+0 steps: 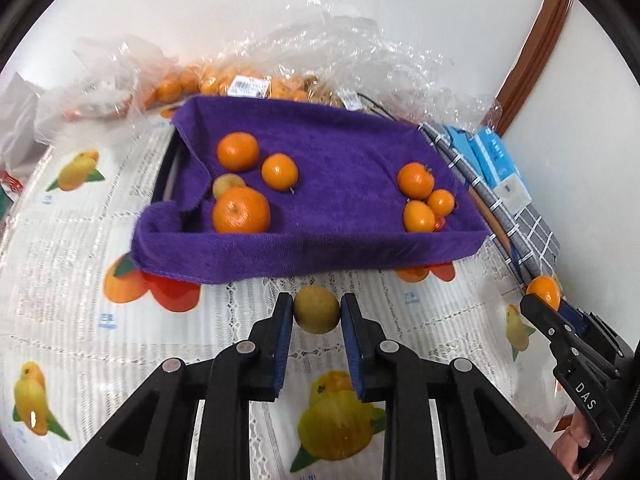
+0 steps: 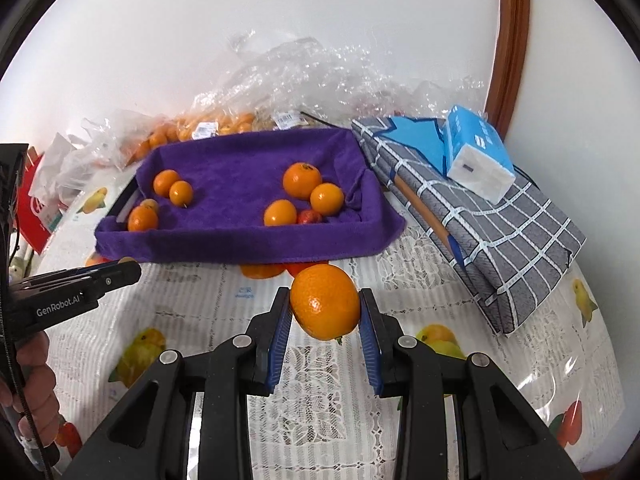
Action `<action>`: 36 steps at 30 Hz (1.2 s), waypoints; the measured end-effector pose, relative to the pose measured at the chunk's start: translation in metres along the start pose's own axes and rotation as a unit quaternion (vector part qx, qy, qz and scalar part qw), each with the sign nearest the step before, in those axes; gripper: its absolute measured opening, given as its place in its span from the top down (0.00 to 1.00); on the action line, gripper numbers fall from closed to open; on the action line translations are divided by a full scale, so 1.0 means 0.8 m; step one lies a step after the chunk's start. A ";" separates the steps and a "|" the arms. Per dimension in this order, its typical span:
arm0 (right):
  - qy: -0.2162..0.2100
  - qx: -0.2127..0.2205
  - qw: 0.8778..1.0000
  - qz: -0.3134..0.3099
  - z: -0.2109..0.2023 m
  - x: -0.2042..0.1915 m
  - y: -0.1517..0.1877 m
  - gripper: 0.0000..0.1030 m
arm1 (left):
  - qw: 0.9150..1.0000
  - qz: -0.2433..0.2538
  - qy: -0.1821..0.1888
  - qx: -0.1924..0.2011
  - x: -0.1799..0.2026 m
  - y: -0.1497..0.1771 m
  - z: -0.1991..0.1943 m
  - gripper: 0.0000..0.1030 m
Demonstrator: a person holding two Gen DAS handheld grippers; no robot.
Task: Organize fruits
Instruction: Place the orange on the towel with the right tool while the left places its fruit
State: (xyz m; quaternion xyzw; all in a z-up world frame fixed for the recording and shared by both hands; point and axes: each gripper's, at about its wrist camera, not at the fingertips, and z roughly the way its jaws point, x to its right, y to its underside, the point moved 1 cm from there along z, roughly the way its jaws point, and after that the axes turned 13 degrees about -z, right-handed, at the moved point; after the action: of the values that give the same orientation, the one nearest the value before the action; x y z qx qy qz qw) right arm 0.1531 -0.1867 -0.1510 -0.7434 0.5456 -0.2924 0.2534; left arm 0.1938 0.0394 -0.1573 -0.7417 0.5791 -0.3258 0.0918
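Purple towel-lined tray (image 1: pixel 360 240) is the landmark: its near rim faces both grippers, with bare tablecloth (image 1: pixel 60 240) in front. Left gripper (image 1: pixel 316 310), level, just short of the rim, jaws clamped on a yellow-green fruit (image 1: pixel 316 309). Right gripper (image 2: pixel 325 304), to the tray's right-front, jaws pinching an orange (image 2: pixel 325 300). Seven oranges and two other small fruits sit inside the tray, split left and right.
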 end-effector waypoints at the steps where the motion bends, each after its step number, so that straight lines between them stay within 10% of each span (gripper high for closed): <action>1: 0.000 0.002 1.000 0.000 -0.004 0.000 -0.001 0.68 | 1.000 0.000 0.002 0.003 0.001 0.000 -0.007 0.77; 21: -0.004 0.039 0.999 -0.007 -0.042 -0.008 -0.025 0.68 | 0.999 -0.013 0.019 0.035 0.005 -0.020 -0.060 0.77; 36: -0.046 0.024 0.999 0.009 0.072 -0.004 -0.072 0.68 | 0.999 -0.016 0.002 0.029 -0.004 -0.085 0.020 0.77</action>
State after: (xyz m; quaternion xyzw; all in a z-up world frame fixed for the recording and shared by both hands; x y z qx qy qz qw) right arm 0.2313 -0.1647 -0.1519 -0.7450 0.5325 -0.2685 0.2989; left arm 0.2573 0.0598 -0.1360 -0.7475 0.5574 -0.3452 0.1067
